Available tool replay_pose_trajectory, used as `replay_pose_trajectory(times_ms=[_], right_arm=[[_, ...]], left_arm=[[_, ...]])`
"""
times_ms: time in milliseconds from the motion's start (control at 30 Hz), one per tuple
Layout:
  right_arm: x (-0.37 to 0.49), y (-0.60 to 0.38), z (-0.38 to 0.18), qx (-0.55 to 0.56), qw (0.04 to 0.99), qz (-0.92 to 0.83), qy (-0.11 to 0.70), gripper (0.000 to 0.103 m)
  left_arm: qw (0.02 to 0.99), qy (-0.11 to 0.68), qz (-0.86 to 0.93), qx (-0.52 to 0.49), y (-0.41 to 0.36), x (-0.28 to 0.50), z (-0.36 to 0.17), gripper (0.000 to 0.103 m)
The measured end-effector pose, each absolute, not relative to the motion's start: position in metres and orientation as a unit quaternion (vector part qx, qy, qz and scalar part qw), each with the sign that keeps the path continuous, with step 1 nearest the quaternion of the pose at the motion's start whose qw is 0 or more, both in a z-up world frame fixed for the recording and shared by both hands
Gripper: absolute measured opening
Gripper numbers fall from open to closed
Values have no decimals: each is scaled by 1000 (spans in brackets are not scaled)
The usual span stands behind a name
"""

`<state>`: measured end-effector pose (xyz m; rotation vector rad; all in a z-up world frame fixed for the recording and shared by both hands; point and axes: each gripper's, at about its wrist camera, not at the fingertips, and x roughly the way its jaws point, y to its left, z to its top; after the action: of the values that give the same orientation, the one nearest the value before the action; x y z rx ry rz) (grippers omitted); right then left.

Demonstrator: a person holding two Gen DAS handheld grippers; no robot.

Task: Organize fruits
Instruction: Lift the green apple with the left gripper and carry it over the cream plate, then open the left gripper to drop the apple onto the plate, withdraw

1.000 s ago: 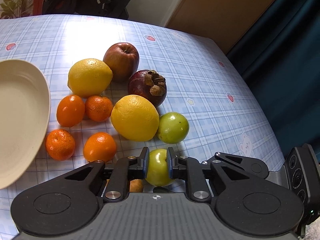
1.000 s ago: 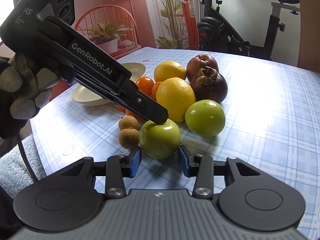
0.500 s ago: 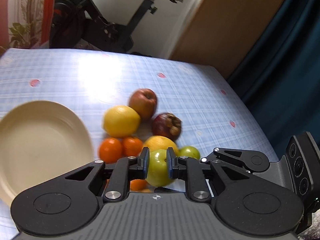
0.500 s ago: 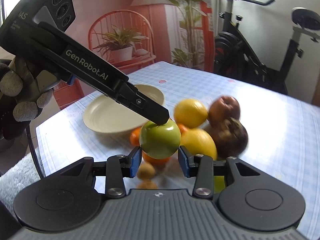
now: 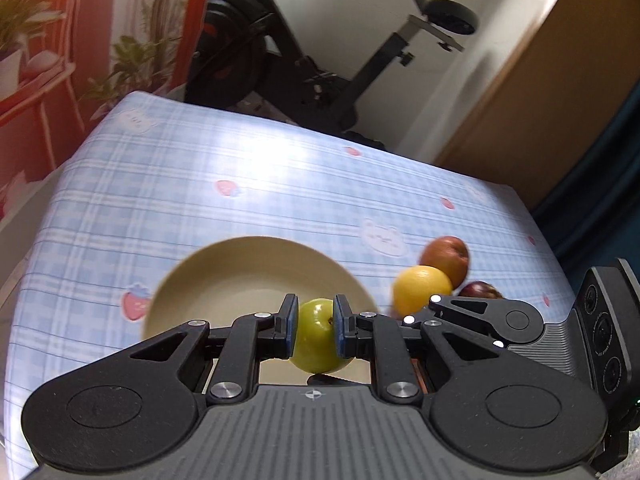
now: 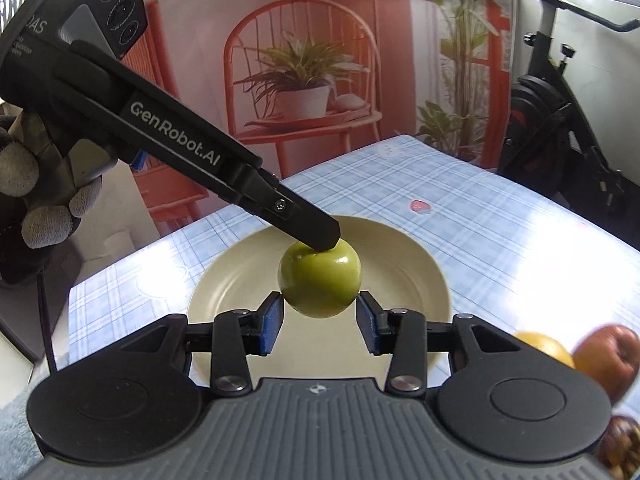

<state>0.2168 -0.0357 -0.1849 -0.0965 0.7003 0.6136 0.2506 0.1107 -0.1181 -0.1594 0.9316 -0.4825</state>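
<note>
At centre frame a green apple point(image 5: 316, 338) is grasped between the fingers of the left gripper point(image 5: 315, 328) above the empty plate point(image 5: 224, 280), the right gripper point(image 6: 319, 326) is held released, and the remaining fruits point(image 5: 422, 288) at right of frame are left on the bench point(image 5: 280, 184).

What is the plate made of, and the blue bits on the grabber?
The plate looks like matte cream plastic or bamboo fibre: dull sheen, faint rings inside; ceramic can't be ruled out. The blue pads on the right gripper look like soft rubber: flat, non-shiny, edging hard black fingers. The tablecloth looks like glossy vinyl: bright glare patches.
</note>
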Motion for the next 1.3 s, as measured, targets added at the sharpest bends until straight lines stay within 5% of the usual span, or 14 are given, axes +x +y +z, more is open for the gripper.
replay_pose_trajectory(times_ms=[700,1300], right_arm=[[281,23,-219,-92,869,318,369,43],[210,-53,-181,-57,909,260,319,47]], left_arm=[[873,447,-176,-84,160,286,-148,22],[895,423,-138,-23,135,266,-127,25]])
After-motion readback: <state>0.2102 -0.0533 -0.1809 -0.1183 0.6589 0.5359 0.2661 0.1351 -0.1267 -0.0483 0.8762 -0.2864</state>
